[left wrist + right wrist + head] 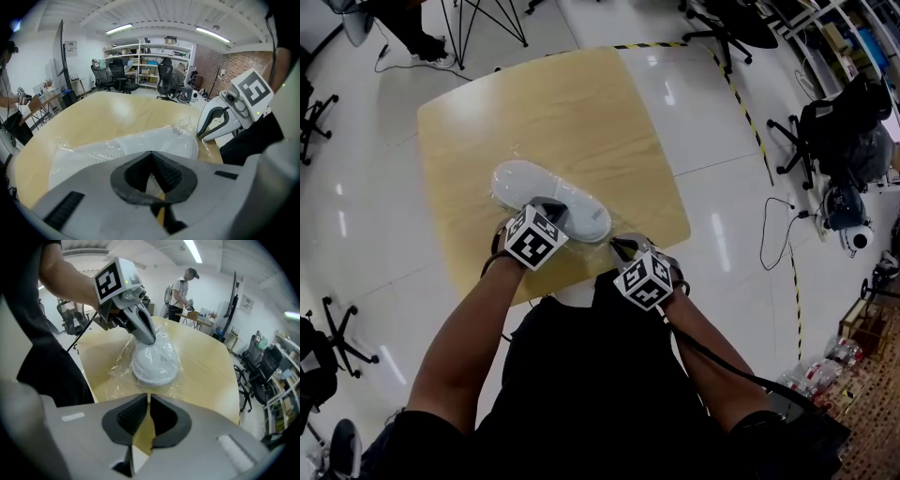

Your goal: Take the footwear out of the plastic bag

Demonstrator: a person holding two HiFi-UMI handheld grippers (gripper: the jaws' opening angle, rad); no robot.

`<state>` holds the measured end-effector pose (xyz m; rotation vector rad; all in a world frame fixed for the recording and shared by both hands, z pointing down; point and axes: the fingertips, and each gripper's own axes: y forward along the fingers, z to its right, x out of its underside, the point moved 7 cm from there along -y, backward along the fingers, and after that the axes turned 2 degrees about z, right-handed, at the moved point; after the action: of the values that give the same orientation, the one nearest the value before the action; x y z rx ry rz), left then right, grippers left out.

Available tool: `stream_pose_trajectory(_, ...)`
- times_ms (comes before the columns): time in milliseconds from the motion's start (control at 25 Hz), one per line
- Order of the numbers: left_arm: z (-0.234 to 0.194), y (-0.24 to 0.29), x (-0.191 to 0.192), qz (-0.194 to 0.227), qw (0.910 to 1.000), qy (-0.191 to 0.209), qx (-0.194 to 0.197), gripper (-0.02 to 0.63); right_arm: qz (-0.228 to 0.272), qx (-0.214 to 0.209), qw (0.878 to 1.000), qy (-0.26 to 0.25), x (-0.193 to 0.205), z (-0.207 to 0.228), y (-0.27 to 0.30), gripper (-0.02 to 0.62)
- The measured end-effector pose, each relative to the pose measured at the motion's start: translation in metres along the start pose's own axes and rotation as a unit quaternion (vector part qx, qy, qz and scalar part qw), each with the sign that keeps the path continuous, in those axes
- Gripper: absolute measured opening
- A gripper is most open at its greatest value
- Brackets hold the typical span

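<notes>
A white slipper (534, 187) lies inside a clear plastic bag (117, 366) on the pale wooden table (562, 103). My left gripper (555, 208) comes down on the slipper's top with its jaws shut, and the film rises to its tips. In the right gripper view those tips (147, 338) touch the top of the slipper (157, 362). My right gripper (623, 247) hovers at the table's near edge, just right of the slipper. Its jaws (149, 397) stand almost together, with the bag's loose near edge right in front of them. I cannot tell whether any film is pinched there.
The table's near edge is against the person's body. Office chairs (820, 131) and a tripod (483, 28) stand on the glossy white floor, which has striped tape (741, 103). A person (180, 287) stands by desks beyond the table. Shelves (150, 61) line the far wall.
</notes>
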<state>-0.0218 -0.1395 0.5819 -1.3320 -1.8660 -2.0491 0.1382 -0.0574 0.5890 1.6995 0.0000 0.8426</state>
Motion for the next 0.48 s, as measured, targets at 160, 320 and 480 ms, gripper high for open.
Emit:
stream_pose_trajectory(160,-0.003,-0.002,0.003,0.004,0.9999,-0.010,0.007,0.005,-0.011,-0.013,0.998,0.064,0.026,0.002,-0.017,0.023)
stream_pose_trajectory(320,-0.004,-0.002,0.006,0.016,0.9997,-0.015,0.007,0.005,0.011,-0.004,0.995,0.100,0.019,0.012,-0.026,0.025)
stream_pose_trajectory(480,-0.004,-0.005,0.004,0.031,0.9989,-0.034,0.011,0.005,0.056,-0.022,0.976,0.208,0.003,0.027,-0.013,0.035)
